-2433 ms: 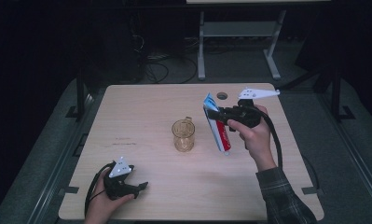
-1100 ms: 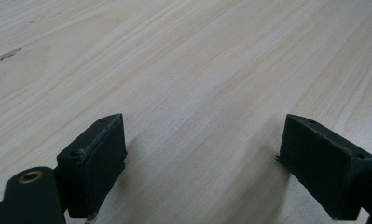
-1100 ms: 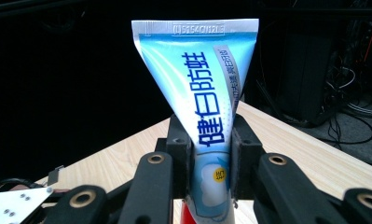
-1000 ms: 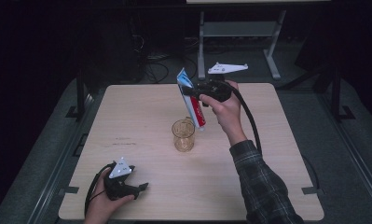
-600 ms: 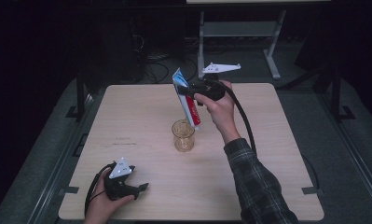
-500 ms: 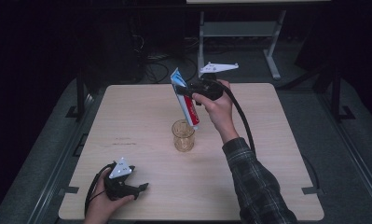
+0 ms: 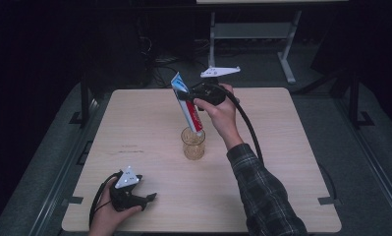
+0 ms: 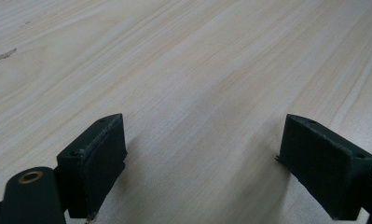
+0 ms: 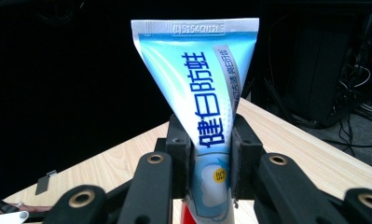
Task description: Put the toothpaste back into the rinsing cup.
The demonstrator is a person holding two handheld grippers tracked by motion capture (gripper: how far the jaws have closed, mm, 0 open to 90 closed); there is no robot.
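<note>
My right gripper (image 7: 188, 96) is shut on a blue, white and red toothpaste tube (image 7: 187, 105), held nearly upright with its crimped end up and its cap end down, just above a clear glass cup (image 7: 192, 143) at the table's middle. The right gripper view has the tube (image 9: 207, 93) pinched between the two black pads, crimp at the top. Near the front left edge my left gripper (image 7: 147, 199) rests on the wooden table (image 7: 292, 162). Its jaws stand wide open in the left gripper view (image 8: 202, 158), with bare wood between them.
A white metal stand (image 7: 252, 34) and cables lie on the dark floor behind the table. Black cable trails from the right gripper along the plaid sleeve (image 7: 267, 191). Dark mats flank the table on both sides.
The right hand has carried the tube leftward and slightly down, from the right of the cup to just above its rim. The left gripper has stayed put.
</note>
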